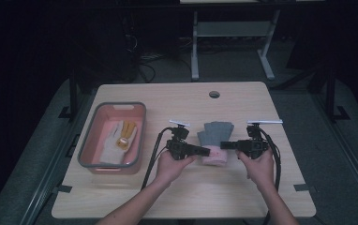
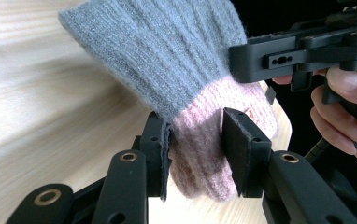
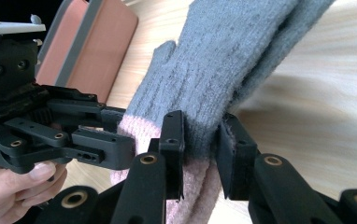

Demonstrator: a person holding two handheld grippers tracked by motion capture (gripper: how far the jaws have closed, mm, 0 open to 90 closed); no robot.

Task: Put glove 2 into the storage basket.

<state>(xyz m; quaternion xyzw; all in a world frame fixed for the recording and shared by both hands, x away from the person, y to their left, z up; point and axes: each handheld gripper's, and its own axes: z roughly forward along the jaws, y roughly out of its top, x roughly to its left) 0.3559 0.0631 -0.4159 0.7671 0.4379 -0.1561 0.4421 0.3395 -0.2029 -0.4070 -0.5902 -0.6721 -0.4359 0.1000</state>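
Observation:
A grey knit glove (image 1: pixel 217 130) with a pink cuff (image 1: pixel 213 158) lies flat at the middle of the wooden table (image 1: pixel 177 192), fingers pointing away. My left gripper (image 1: pixel 207 151) comes in from the left and is shut on the cuff. In the left gripper view the pink cuff (image 2: pixel 204 154) fills the gap between both pads of the left gripper (image 2: pixel 200 149). My right gripper (image 1: pixel 223 145) comes in from the right. In the right gripper view the right gripper (image 3: pixel 202 140) pinches the glove (image 3: pixel 223 60) where grey meets pink.
A pink bin with a grey rim (image 1: pixel 87 136) stands at the left of the table and holds a pale glove with yellow parts (image 1: pixel 121 138). A round cable hole (image 1: pixel 214 94) sits near the far edge. Cables trail from both grippers toward the person.

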